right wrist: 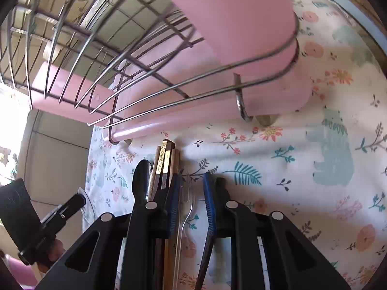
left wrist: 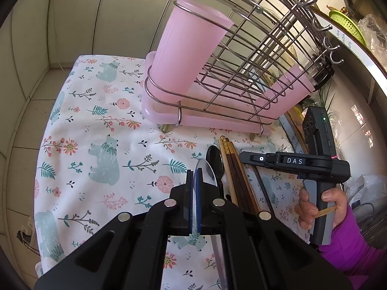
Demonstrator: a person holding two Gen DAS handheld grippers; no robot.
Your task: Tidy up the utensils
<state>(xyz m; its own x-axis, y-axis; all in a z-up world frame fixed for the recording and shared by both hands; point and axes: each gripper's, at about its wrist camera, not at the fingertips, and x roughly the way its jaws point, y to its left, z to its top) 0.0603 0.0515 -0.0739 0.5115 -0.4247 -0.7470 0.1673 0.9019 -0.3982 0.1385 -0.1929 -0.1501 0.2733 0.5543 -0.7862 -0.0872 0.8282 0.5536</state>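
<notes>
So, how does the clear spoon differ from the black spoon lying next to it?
The clear spoon is see-through; the black spoon is opaque and glossy. The clear spoon is clamped between the pads of the shut left gripper; the black spoon lies free on the floral cloth, beside the chopsticks. Both are spoons, and both bowls point toward the pink rack.
</notes>
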